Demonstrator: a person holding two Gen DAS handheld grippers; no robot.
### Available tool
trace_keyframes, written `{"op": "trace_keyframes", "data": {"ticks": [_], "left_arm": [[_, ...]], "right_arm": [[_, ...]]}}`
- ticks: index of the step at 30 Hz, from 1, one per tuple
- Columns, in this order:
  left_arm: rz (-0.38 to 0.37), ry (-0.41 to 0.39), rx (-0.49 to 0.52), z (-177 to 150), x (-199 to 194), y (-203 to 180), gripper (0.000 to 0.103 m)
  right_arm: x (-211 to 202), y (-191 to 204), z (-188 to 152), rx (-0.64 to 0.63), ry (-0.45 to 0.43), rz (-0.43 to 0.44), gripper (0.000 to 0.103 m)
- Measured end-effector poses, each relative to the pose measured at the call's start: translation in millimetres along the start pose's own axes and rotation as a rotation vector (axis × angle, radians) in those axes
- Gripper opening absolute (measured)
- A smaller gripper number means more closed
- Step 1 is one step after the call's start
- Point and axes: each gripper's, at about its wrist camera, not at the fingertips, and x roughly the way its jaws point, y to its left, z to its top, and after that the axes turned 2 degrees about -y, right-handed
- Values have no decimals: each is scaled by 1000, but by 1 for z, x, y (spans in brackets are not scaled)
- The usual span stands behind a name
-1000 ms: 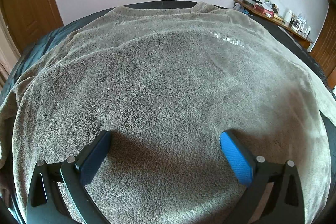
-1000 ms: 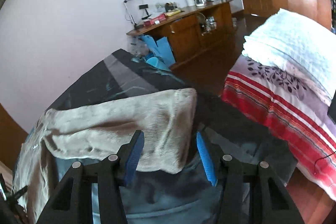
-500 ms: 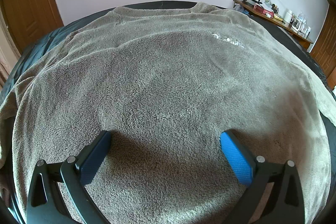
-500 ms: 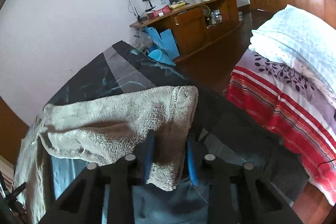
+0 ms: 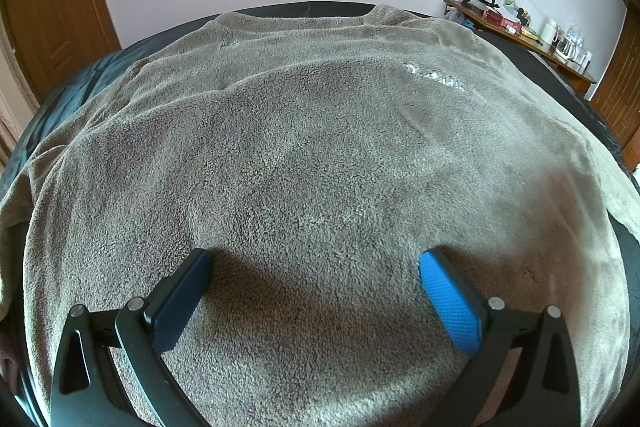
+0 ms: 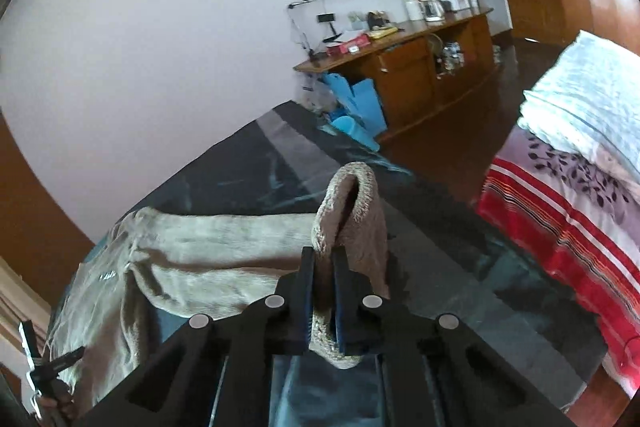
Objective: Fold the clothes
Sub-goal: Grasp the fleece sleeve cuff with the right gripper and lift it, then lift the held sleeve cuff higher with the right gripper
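A grey fleece sweater (image 5: 320, 155) lies spread flat over a dark bed cover, filling most of the left wrist view. My left gripper (image 5: 316, 263) hovers over its near hem, open wide, with nothing between the blue pads. In the right wrist view the sweater's sleeve (image 6: 224, 243) stretches off to the left across the dark cover. Its cuff (image 6: 352, 203) is pinched between the pads of my right gripper (image 6: 323, 259), which is shut on it and has it lifted, so the cuff end stands up and folds over.
A wooden desk (image 6: 420, 67) with a lamp, boxes and bottles stands against the white wall. Blue folders (image 6: 356, 103) lean at its base. A red striped quilt (image 6: 560, 219) with white bedding on top lies to the right. Wooden doors flank the room.
The right gripper closed on the sleeve cuff and lifted it off the cover, so the view now looks further up the room. The left gripper and the sweater body stayed still.
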Motion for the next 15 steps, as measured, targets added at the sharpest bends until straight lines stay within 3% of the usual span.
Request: {"op": "trace_keyframes", "data": {"ticks": [9,15], "left_arm": [[-2,0,-1,-2,-1,0,103],[-1,-1,2,-4,-2,-1,103]], "right_arm": [[36,7,-12,-50,82,-85,10],[41,15,-17,-145,65,-181,10]]}}
